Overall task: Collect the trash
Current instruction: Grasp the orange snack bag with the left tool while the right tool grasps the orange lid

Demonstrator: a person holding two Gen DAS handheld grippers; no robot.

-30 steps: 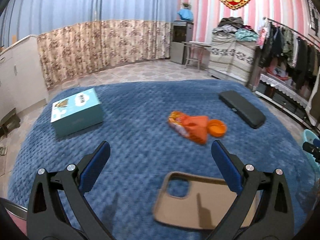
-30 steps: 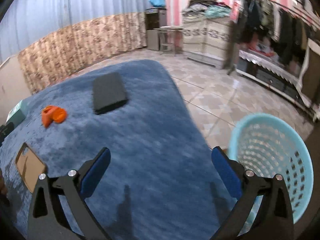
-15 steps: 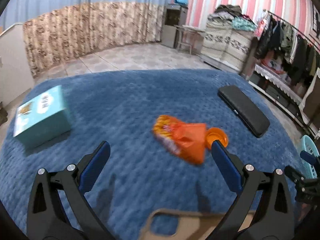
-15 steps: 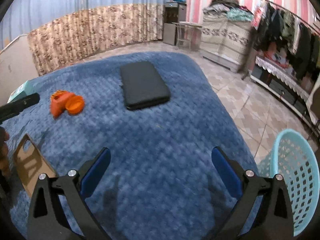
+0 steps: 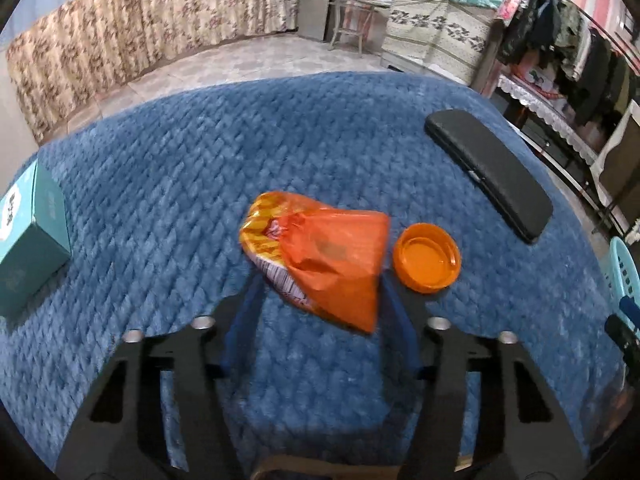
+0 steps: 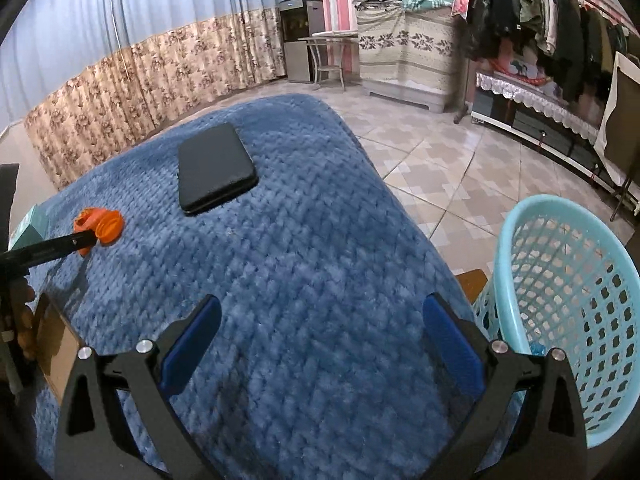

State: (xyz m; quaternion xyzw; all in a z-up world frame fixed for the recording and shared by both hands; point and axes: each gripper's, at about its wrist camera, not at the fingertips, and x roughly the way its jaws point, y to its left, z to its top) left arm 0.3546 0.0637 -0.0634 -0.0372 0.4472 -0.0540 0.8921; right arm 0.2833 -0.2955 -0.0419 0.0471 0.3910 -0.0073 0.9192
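So the left gripper (image 5: 320,300) has its two blue fingers pulled in on either side of the near end of the orange snack bag (image 5: 320,256). They look like they're pinching it, but that part is blurry, so I can't tell if they're actually clamped or just about touching. The bag lies crumpled on the blue blanket (image 5: 168,184), pretty much in the middle, with an orange lid (image 5: 426,257) just beside it on the right, open side up. Further right and back there's a flat black case (image 5: 488,174), and way over on the left edge a teal box (image 5: 28,240). A strip of brown cardboard (image 5: 320,468) peeks out at the bottom between the gripper arms.

The right gripper (image 6: 320,344) hangs over the blanket with its fingers wide apart and nothing between them. Just to its right, off the blanket's edge, stands the light blue basket (image 6: 568,320) on the tiled floor (image 6: 440,152). From this side the left gripper's finger shows as a black bar reaching the orange stuff.
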